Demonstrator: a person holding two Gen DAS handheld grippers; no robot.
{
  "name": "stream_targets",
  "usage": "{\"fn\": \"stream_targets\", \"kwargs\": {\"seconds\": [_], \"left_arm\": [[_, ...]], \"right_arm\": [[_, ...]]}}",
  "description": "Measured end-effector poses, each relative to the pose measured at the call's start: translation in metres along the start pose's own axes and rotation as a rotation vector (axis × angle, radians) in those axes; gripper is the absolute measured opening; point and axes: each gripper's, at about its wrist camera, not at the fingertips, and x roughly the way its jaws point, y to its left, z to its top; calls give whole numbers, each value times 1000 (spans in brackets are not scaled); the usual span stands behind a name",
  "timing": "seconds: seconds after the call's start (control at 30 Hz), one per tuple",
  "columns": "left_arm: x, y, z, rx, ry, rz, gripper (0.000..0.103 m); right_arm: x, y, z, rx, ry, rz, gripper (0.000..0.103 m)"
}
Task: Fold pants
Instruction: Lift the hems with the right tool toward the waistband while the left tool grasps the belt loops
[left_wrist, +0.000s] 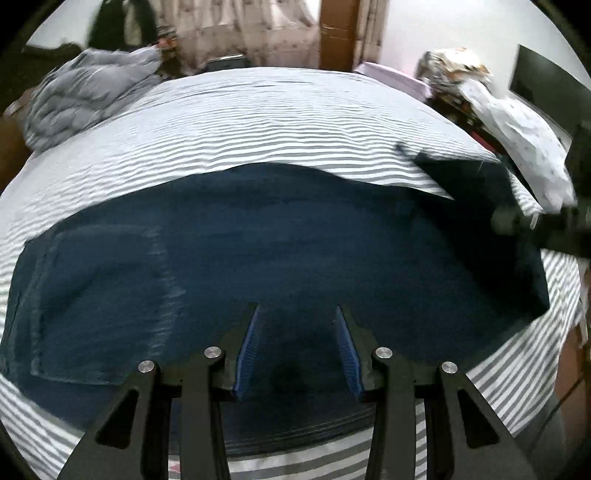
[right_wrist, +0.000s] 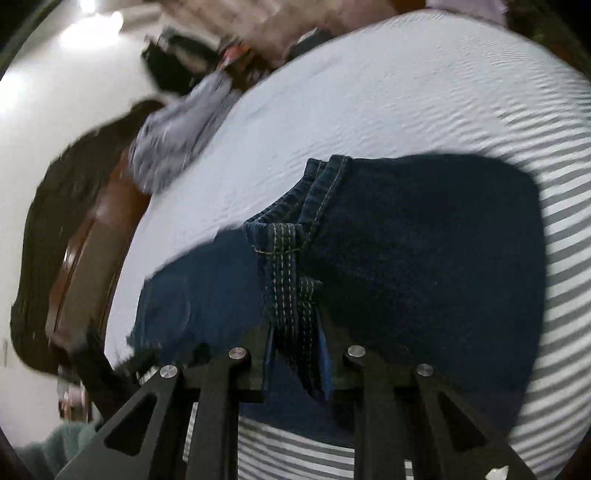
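Observation:
Dark blue denim pants (left_wrist: 280, 251) lie spread across the grey-and-white striped bed (left_wrist: 258, 122); a back pocket (left_wrist: 99, 299) shows at the left. My left gripper (left_wrist: 297, 314) hovers open just over the pants' near part, nothing between its blue pads (left_wrist: 249, 343). My right gripper (right_wrist: 295, 332) is shut on the pants (right_wrist: 424, 240), pinching a stitched belt loop and waistband (right_wrist: 288, 288) and lifting that end off the bed. The right gripper (left_wrist: 554, 225) also shows at the right edge of the left wrist view, holding a raised dark fold.
A grey quilted jacket (left_wrist: 77, 96) lies at the bed's far left. A white patterned pillow (left_wrist: 517, 136) and floral bundle (left_wrist: 454, 70) sit at the far right. A brown wooden bed frame (right_wrist: 92, 251) runs along the left in the right wrist view.

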Motion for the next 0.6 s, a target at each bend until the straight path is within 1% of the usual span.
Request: {"fn": "stream_targets", "kwargs": {"seconds": [0.07, 0.1, 0.13, 0.17, 0.23, 0.3, 0.33, 0.37, 0.47, 0.5, 0.53, 0.6], "left_arm": [[-3, 13, -5, -27, 8, 3, 42], [-4, 17, -7, -36, 12, 0, 42], [-5, 19, -9, -44, 15, -6, 42], [-6, 22, -10, -49, 15, -10, 42], [-9, 22, -12, -50, 14, -28, 42], [-10, 17, -10, -46, 17, -48, 42], [-11, 13, -8, -42, 16, -60, 42], [-11, 10, -5, -39, 14, -76, 42], [-12, -3, 4, -38, 13, -138, 43], [-14, -7, 4, -37, 13, -167, 45], [-14, -10, 4, -37, 18, -189, 46], [-13, -18, 3, -43, 45, -245, 47]], "right_arm": [[32, 16, -18, -46, 66, -13, 20], [47, 22, -28, -81, 98, -44, 20], [55, 24, -35, -106, 112, -78, 22], [65, 27, -43, -132, 133, -106, 26], [69, 28, -49, -142, 145, -102, 34], [66, 31, -52, -141, 146, -98, 41], [62, 33, -53, -139, 144, -100, 50], [60, 36, -53, -138, 142, -102, 52], [39, 40, -54, -151, 105, -111, 52], [28, 38, -58, -142, 87, -116, 52], [23, 38, -56, -121, 70, -114, 52], [4, 26, -62, -44, 35, -121, 53]]}}
